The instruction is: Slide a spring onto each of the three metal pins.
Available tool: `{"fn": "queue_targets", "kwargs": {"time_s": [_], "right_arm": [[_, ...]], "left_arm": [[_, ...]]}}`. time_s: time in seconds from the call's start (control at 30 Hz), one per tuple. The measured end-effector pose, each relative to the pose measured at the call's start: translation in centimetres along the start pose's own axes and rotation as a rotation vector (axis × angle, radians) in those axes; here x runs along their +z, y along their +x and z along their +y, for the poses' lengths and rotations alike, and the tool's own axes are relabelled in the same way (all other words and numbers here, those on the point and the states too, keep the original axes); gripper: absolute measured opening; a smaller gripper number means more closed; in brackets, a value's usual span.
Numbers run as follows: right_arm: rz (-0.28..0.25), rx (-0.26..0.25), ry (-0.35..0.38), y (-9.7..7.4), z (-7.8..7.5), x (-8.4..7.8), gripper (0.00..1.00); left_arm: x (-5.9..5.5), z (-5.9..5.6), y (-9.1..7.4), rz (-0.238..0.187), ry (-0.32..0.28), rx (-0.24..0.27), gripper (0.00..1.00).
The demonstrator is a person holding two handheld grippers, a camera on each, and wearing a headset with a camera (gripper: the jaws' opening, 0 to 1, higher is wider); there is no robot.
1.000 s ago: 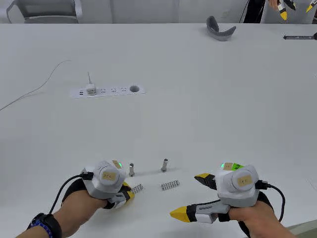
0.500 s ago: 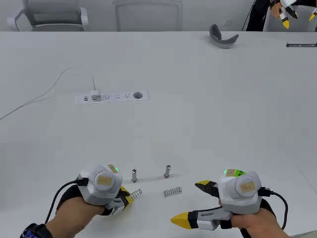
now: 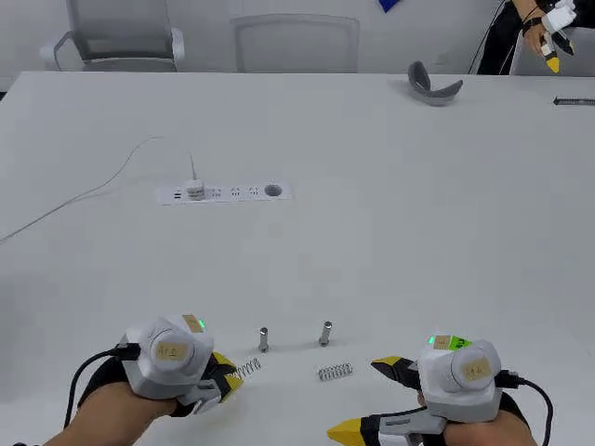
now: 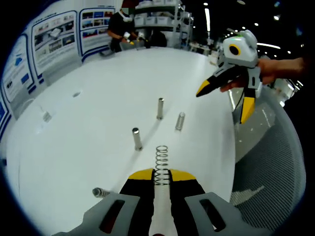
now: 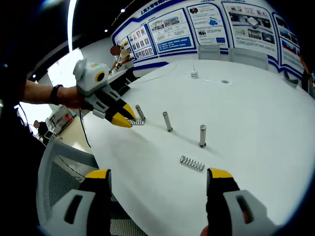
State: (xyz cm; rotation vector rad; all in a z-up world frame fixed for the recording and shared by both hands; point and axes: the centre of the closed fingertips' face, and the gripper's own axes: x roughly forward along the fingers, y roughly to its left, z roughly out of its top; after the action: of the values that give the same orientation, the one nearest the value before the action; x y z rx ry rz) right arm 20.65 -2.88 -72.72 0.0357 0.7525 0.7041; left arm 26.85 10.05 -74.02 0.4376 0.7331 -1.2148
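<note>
Place: an office-like lab or work hall, indoors.
Table: one long white table (image 3: 400, 223), as wide as a meeting table.
Power: a white power strip (image 3: 223, 193) lies on the table top.
Seats: grey office chairs (image 3: 121, 32) stand at the far edge, and a mesh chair (image 5: 61, 167) at the near side.
Walls: blue-framed display boards (image 5: 206, 22) with photos and printed text.
Ceiling: bright strip lights (image 4: 207, 17) overhead.
People: another person (image 4: 120, 24) is at the far end of the table.
</note>
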Motion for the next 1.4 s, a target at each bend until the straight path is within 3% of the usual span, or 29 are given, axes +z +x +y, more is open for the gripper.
{"fn": "queue_targets", "kwargs": {"time_s": [0.3,0.53,0.73,1.0,1.2,1.4], "right_arm": [[-0.052,0.04,0.033,0.7,0.7,1.6,0.78],[-0.111,0.102,0.077,1.2,1.3,3.7,0.72],[-0.124,0.178,0.088,1.9,2.2,5.0,0.66],[-0.143,0.234,0.115,2.6,2.6,6.3,0.57],[-0.134,0.287,0.115,2.9,3.6,6.4,0.43],[-0.128,0.32,0.125,3.0,4.1,6.3,0.36]], "left_arm": [[0.6,-0.4,-1.0,-0.019,0.009,0.005,0.11],[2.0,-1.1,-1.3,-0.037,0.038,-0.006,0.11],[3.1,-2.0,-1.2,-0.044,0.077,-0.029,0.11],[4.7,-3.4,-1.1,-0.055,0.133,-0.058,0.11],[5.7,-4.4,-1.0,-0.063,0.171,-0.085,0.11],[6.4,-5.5,-0.9,-0.07,0.206,-0.115,0.11]]}}
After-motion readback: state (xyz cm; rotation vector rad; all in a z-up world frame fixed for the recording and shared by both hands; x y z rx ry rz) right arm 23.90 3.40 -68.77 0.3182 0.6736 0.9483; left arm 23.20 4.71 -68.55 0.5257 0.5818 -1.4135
